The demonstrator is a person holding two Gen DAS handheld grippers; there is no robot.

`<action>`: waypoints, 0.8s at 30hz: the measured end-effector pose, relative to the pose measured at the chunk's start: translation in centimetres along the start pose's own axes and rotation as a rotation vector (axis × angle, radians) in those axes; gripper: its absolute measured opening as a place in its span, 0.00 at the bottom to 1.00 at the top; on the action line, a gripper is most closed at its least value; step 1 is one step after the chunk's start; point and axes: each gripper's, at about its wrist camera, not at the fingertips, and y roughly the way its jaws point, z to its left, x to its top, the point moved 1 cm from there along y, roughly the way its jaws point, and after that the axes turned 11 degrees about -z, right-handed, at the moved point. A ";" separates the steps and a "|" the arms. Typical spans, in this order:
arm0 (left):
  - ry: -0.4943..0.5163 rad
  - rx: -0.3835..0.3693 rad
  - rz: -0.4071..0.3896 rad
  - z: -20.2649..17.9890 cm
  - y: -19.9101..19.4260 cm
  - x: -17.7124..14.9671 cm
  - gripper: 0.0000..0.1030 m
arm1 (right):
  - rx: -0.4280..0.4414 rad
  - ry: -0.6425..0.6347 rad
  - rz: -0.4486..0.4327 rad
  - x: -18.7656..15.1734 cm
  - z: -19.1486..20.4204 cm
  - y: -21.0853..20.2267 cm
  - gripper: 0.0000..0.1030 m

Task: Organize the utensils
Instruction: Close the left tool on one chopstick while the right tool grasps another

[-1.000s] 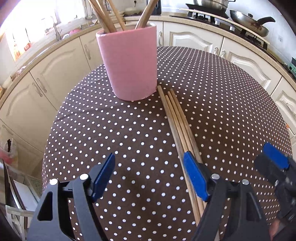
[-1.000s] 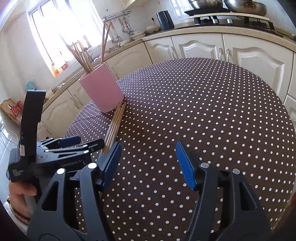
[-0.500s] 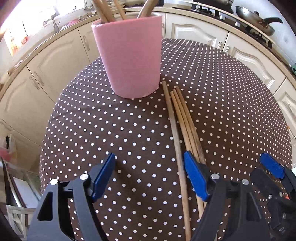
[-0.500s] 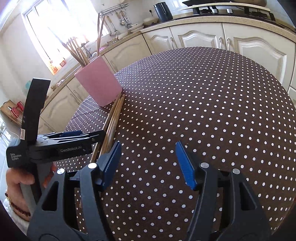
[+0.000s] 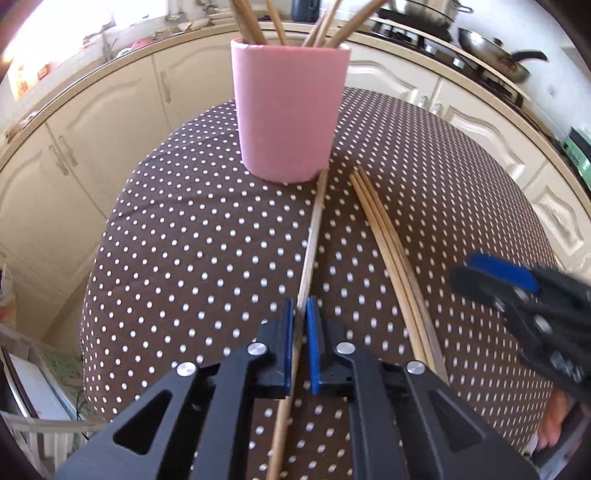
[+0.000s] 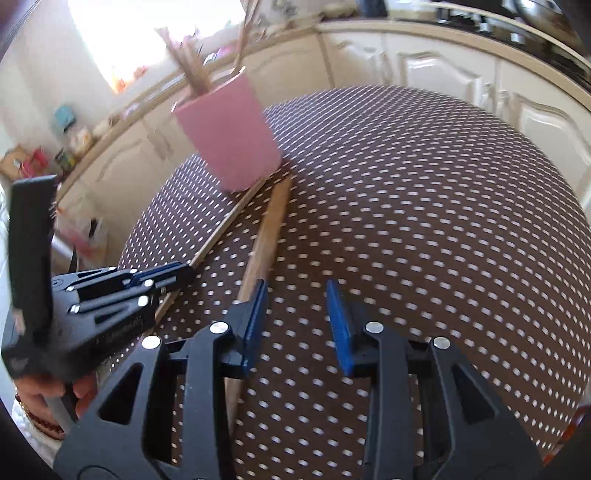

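A kitchen with cream cabinets [image 5: 92, 147] curved behind a round bench [image 5: 443, 192] in a brown, white-dotted cloth. A pink holder [image 5: 290, 110] stood upright at its far side, wooden sticks [image 5: 251, 22] fanning out of it. The left tool [image 5: 301, 314] was clamped on a single chopstick [image 5: 314, 236], whose far end reached the holder's base. Just beside it lay a bundle of chopsticks [image 5: 391, 251] (flat on the cloth, touching each other). The right tool [image 6: 295, 295] was closing over bare cloth, nothing between its blue pads [image 6: 255, 321]; the bundle passed just left of them.
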 end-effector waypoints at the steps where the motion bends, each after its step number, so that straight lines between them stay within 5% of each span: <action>1: 0.003 -0.008 0.004 0.1 -0.3 -0.4 0.06 | -0.005 -0.016 0.017 0.1 0.4 0.5 0.27; 12: 0.012 -0.032 0.025 0.7 -1.1 -1.6 0.06 | -0.091 -0.084 0.112 1.1 2.9 3.5 0.23; 24: 0.047 -0.020 0.068 -1.0 2.0 2.3 0.06 | -0.169 -0.170 0.229 3.4 7.1 7.4 0.22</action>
